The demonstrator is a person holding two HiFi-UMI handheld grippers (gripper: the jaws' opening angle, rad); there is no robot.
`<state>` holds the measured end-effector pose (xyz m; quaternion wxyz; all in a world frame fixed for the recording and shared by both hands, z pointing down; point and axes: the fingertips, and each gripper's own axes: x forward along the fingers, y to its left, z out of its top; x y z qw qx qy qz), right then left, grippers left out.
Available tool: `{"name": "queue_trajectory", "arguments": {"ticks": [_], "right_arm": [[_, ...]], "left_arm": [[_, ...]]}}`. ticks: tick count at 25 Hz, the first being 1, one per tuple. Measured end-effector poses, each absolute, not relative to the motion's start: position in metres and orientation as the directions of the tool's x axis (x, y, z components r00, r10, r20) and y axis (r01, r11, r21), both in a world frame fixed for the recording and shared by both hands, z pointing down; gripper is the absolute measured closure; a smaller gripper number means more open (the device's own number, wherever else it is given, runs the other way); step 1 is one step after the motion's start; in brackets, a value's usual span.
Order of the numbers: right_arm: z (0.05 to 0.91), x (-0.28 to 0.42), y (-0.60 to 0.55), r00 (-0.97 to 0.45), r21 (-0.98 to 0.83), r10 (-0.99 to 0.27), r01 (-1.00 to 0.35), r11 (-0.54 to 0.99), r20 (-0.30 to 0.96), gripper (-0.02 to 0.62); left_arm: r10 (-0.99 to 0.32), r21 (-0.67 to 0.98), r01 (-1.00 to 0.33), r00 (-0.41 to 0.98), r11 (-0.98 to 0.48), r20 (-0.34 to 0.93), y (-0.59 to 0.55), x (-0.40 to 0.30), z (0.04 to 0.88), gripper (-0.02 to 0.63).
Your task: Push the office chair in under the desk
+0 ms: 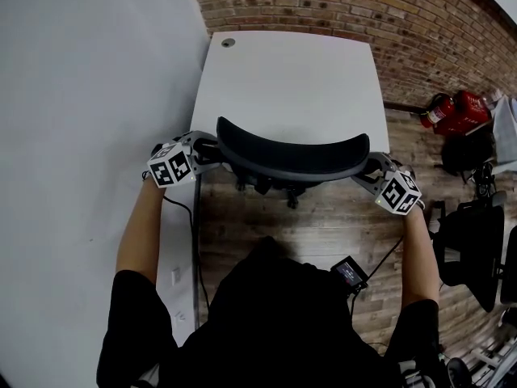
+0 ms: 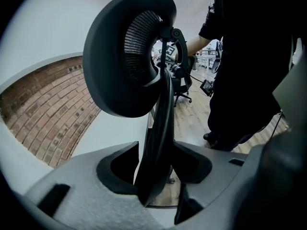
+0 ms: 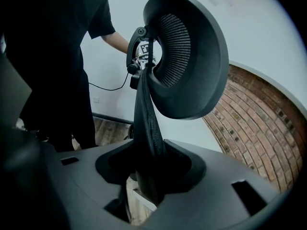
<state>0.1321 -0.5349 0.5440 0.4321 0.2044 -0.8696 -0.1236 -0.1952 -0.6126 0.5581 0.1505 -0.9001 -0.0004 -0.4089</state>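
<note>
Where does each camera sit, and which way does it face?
Head view: on the head, steeply down onto desk and chair backrest; forearms, left gripper, right gripper show.
Left gripper view: on that gripper, along its jaws, up the backrest's edge; person's torso shows.
Right gripper view: the same, mirrored.
Shared: the backrest.

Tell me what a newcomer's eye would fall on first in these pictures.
The black office chair, its curved top centred before the white desk, stands out first. The left gripper and the right gripper clamp its back at either side. Behind the desk runs a red brick wall.
</note>
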Motion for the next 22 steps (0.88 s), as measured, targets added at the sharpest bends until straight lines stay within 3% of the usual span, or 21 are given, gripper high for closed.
{"name": "queue_trajectory", "arguments": {"ticks": [22], "right_arm": [[0.547,0.123,-0.560,-0.562,0.354,-0.453,-0.282,0.891,0.692,0.431]], "left_arm": [[-0.029,-0.231,0.180,0.725,-0.956,0.688,-0.650,-0.196,0.559,0.394]]}}
